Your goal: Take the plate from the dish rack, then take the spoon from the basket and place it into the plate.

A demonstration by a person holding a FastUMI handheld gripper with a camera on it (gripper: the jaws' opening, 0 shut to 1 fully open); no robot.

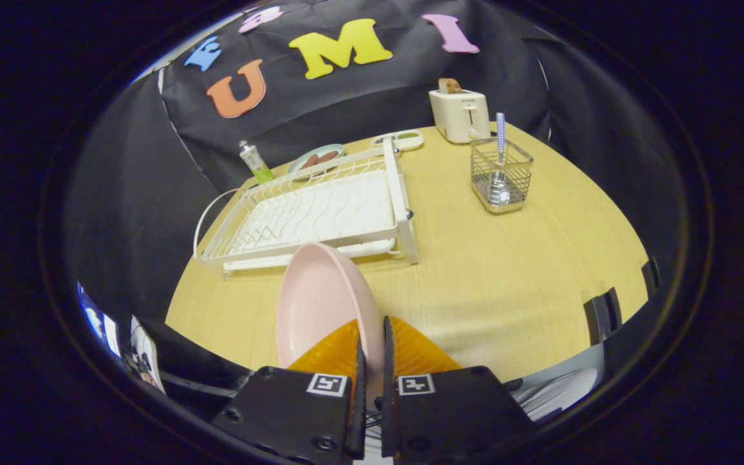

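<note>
1. The lower edge of the pink plate [320,303] is hidden behind the gripper's [372,342] two fingers, so how far the rim reaches in between them cannot be made out.
2. What lies on the small plate [316,159] behind the dish rack [310,216] is too small to identify; it reads only as something brownish. A second small dish [400,139] next to it is likewise unclear.
3. The toaster [459,114], beyond the dish rack's far right corner, has something sticking out of its slot, too small to tell exactly what.
4. The gripper points toward the dish rack from its near side, over the wooden table [507,284]. Its fingers are drawn almost together, clamped on the rim of the pink plate, which stands on edge, rising up ahead of the fingers.
5. The plate is out of the dish rack, its top overlapping the rack's near rail from this view.
6. The dish rack's wire slots hold nothing.
7. The wire basket [501,175] sits well to the right of the dish rack, near the toaster. In it stands the spoon [500,161], bowl down, its patterned handle sticking up above the basket's rim.
8. A small bottle [255,161] stands at the dish rack's far left corner.
</note>
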